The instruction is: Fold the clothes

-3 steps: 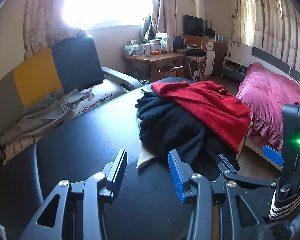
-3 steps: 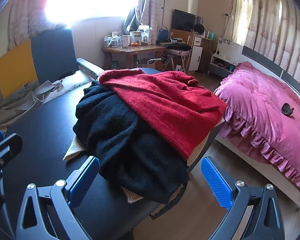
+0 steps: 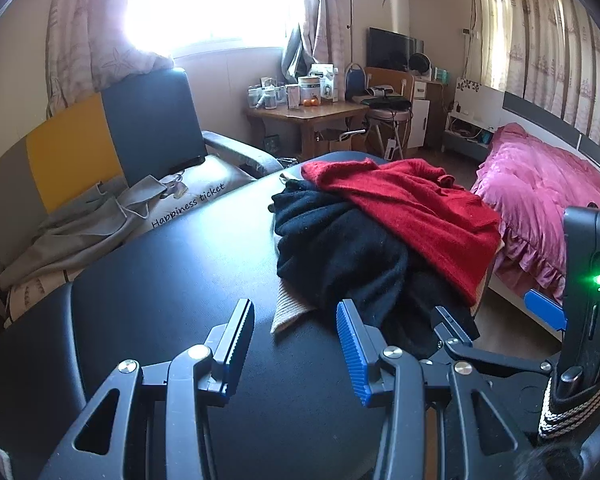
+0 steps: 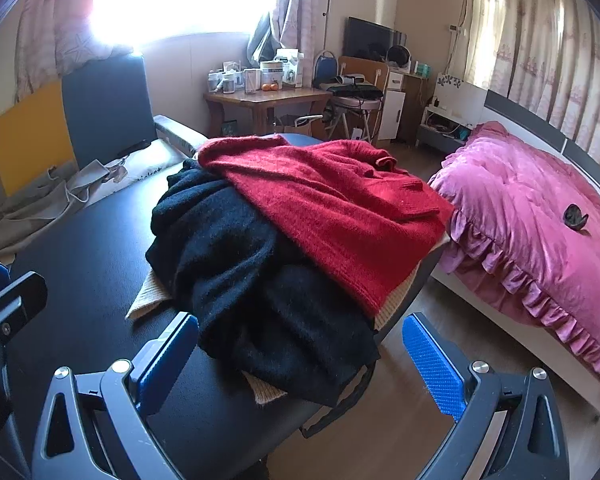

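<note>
Fingers, left gripper [image 3: 296,344]: blue ribbed pads stand apart with nothing between them, hovering over bare counter just short of the pile; angled downward, apparently placed to reach the nearest cloth edge.
Fingers, right gripper [image 4: 300,354]: spread as wide as they go, empty; the near edge of the pile lies ahead of the gap, a stance that suits taking a thick bunch of knit.
Counter [image 3: 172,292]: dark, smooth, slightly glossy top with a rounded edge; carries the pile on its right part, its left part bare, likely kept free as folding space.
Black sweater [image 4: 236,264]: fuzzy, thick knit, crumpled in soft rolls; forms the near and left side of the heap and overhangs the counter edge.
Red sweater [image 4: 328,208]: fine fuzzy knit, lying flatter, draped over the black sweater toward the far right.
Beige knit [image 3: 290,312]: ribbed, pale, lowest layer; only corners peep out beneath the black sweater.
Task status: nothing is folded yet; judged to be the approach before a first garment is picked.
Bed [image 4: 540,216]: pink, glossy quilted cover with a ruffled hem, just beside the counter.
Sofa [image 3: 100,152]: yellow, grey and dark panels, grey cloth slumped on its seat.
</note>
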Available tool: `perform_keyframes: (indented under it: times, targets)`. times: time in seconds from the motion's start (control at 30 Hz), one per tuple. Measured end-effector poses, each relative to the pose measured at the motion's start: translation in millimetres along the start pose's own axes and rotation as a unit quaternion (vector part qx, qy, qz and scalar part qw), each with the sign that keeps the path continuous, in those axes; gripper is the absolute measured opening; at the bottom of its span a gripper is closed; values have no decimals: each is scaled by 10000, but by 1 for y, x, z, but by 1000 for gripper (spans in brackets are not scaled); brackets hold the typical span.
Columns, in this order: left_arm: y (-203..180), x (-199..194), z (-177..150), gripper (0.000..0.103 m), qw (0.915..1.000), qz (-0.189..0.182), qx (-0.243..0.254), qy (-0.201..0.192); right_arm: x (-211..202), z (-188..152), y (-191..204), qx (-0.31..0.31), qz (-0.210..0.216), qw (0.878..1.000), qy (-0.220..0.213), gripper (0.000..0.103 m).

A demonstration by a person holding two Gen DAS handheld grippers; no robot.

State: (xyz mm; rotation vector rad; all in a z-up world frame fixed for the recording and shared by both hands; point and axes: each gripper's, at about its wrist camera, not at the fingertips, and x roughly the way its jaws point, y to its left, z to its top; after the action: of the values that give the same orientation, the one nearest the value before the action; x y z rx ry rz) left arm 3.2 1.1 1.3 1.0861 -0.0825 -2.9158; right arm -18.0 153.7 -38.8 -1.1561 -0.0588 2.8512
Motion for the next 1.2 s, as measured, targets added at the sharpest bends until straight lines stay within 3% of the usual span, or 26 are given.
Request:
perform_keyframes:
  times: [0.2, 0.87, 1.0, 1.17, 1.2]
  targets:
    - [3, 7, -3, 44, 9995, -150, -81, 248, 2, -3, 2, 4, 41, 9999, 126, 103]
    - [24, 27, -39, 44, 9977, 69, -178, 649, 8, -15, 15, -261, 186, 9992, 226, 103]
    - [49, 40, -61, 44, 9944, -234, -476, 915, 24, -20, 12, -109, 1186, 9902, 727, 102]
    - [85, 54, -83, 44, 9873, -605, -881, 1179, 53, -6, -22, 564, 2391, 9635, 1069, 73]
    - [88, 55, -82, 44, 9855, -736, -946, 1201, 56, 2, -27, 519, 2316, 9666, 971, 70]
